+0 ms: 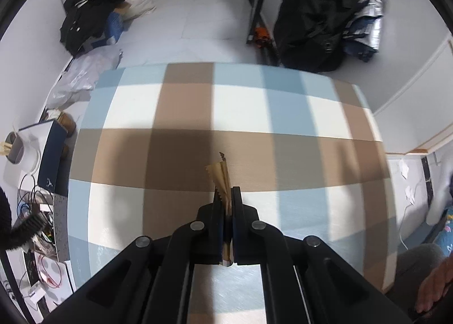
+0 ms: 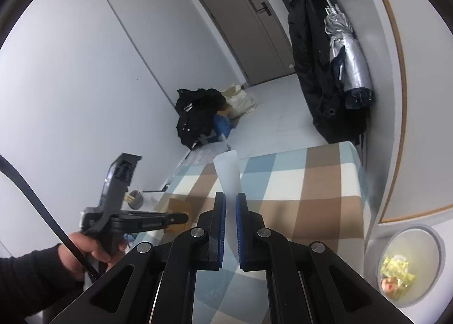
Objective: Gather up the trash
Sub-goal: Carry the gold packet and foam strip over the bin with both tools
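My left gripper [image 1: 228,191] is shut on a tan paper wrapper [image 1: 222,178] with a zigzag edge and holds it above the checked tablecloth [image 1: 297,154]. My right gripper [image 2: 230,196] is shut on a flattened translucent white plastic cup [image 2: 228,172] that sticks up from between its blue pads, over the checked table [image 2: 311,196]. A round grey waste bin [image 2: 409,266] with yellow and red scraps inside stands on the floor at the lower right of the right wrist view. The left gripper [image 2: 184,218] shows there from the side, held in a hand at the left.
A black bag pile [image 1: 90,15] and crumpled plastic [image 1: 82,75] lie on the floor beyond the table. A hanging black coat [image 2: 314,69] and folded silver umbrella [image 2: 348,60] stand at the right wall. A cluttered side surface with cables [image 1: 36,210] is left of the table.
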Motion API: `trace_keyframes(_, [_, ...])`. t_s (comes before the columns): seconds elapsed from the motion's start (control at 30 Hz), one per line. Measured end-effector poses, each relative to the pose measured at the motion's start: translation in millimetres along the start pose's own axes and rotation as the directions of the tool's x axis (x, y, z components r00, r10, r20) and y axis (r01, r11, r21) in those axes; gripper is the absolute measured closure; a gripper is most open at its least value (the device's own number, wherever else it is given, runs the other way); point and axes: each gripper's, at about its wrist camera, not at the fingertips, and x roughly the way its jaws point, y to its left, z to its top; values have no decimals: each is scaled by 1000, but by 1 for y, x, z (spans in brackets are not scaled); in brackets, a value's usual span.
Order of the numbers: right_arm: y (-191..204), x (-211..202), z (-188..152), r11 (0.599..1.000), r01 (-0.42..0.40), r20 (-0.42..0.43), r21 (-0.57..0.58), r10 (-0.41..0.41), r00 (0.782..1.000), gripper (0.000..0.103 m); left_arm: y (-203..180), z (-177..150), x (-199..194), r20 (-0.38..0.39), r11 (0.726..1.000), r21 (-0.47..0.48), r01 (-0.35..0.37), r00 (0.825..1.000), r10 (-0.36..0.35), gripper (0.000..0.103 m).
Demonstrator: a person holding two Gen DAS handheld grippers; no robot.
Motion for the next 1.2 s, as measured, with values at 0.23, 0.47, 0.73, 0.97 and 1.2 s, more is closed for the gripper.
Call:
trace_keyframes(0.23, [1,-38,16,1000,25,70,1,-25,997,97,-50,7,-35,74,990,85,111,990,-117,103])
trace_keyframes(0.47, [-9,-96,35,996,81,125,-22,-77,989,97,-118,15,-65,109,947,227,227,960,-257,103])
trace_keyframes(0.73, [-45,-154,43,981,192,171,19,-192,966,97,-195,19,-74,74,869,361,339,918,-389,103])
trace_keyframes(0.97, [-92,-180,40,955,279,177,100,-293,940,97,-247,14,-58,-1,809,423,408,893,-450,103])
trace_keyframes(1.2, [-151,-189,25,924,313,131,222,-346,929,97,-295,9,-24,-96,760,466,453,880,-466,103])
